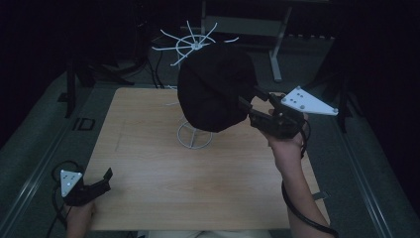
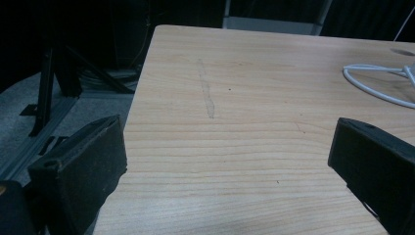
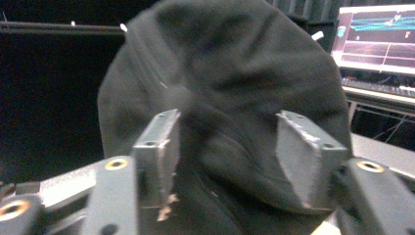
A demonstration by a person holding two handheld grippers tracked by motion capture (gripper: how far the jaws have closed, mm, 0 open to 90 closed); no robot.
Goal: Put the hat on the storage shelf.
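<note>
While the left claw [image 1: 101, 179] rests spread and empty near the lower left corner of the worktop [image 1: 198, 178], the right claw [image 1: 246, 110] reaches from the right of the frame to a black hat [image 1: 215, 91] draped on a white wire stand [image 1: 194, 136] at upper centre. Its jaws stand apart with the hat's fabric bunched between them, not clearly clamped. This looks like hanging or removing the hat; next, a firm pinch or a clean release.
</note>
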